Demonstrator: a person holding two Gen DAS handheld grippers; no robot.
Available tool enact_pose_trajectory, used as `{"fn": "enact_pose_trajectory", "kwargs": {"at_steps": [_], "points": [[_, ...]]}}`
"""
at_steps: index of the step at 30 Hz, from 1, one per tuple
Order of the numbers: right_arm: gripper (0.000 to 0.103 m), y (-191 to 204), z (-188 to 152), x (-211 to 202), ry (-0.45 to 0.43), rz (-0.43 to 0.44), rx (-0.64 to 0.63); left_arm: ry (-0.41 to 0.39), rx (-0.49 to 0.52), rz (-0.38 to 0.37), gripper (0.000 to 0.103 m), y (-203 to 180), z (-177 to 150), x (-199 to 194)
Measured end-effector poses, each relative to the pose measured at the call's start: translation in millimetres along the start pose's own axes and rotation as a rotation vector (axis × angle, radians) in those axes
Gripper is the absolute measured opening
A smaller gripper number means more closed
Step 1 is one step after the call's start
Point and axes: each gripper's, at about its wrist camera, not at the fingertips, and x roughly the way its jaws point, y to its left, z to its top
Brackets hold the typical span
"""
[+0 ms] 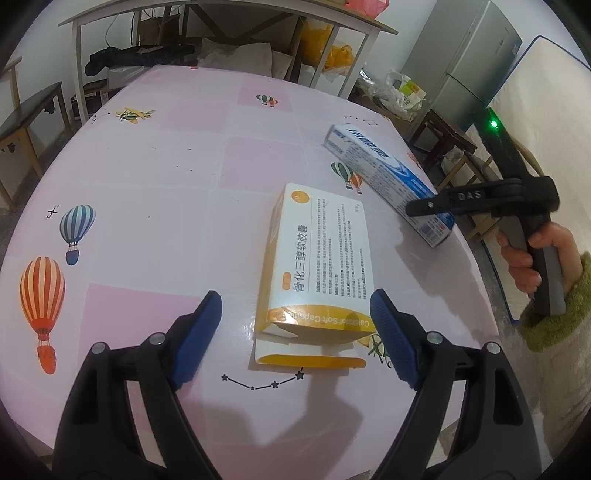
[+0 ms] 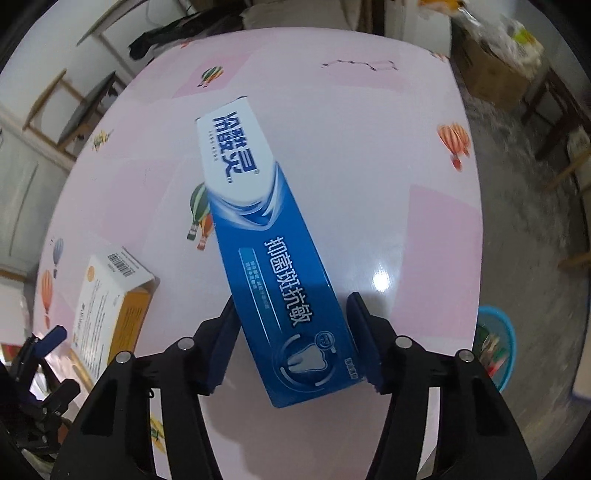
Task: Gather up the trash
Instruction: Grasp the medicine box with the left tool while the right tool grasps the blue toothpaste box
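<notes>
A white and orange medicine box (image 1: pixel 317 258) lies flat on the pink table (image 1: pixel 166 177), its open end flap towards me. My left gripper (image 1: pixel 293 310) is open; the box's near end sits between the blue pads (image 1: pixel 201 332), close to the right pad and well apart from the left one. A long blue and white toothpaste box (image 2: pixel 273 240) lies slantwise near the table's right edge. My right gripper (image 2: pixel 291 332) is shut on its near end, one pad against each long side. The left wrist view shows that gripper (image 1: pixel 424 210) over the toothpaste box (image 1: pixel 373 162), held by a hand in a green sleeve.
A blue basin (image 2: pixel 496 347) with colourful bits stands on the floor by the table's right edge. Beyond the table are a grey fridge (image 1: pixel 472 55), a white-framed table (image 1: pixel 221 11), wooden stools and bags. The medicine box (image 2: pixel 110 306) and left gripper (image 2: pixel 44 347) show low left.
</notes>
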Motion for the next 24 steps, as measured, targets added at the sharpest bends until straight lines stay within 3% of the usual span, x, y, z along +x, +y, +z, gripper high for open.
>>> {"fn": "enact_pose_trajectory", "kwargs": {"at_steps": [6, 14, 17, 21, 24], "points": [[0.054, -5.7, -40.2, -12.6, 0.007, 0.084, 0.095, -0.021, 0.019, 0.006, 0.079, 0.4, -6.3, -7.3], [0.056, 9.0, -100.8, -33.3, -0.002, 0.156, 0.079, -0.04, 0.047, -0.024, 0.083, 5.8, -15.5, -17.9], [0.066, 12.6, -106.8, -47.2, -0.055, 0.128, 0.051, -0.038, 0.052, -0.029, 0.083, 0.1, -8.5, -14.4], [0.068, 19.7, -96.1, -50.0, -0.093, 0.076, 0.007, -0.012, 0.09, -0.026, 0.086, -14.4, 7.0, 0.5], [0.068, 29.5, -84.4, -38.7, -0.091, 0.036, -0.055, 0.053, 0.155, 0.028, 0.086, -30.3, 13.6, 17.1]]}}
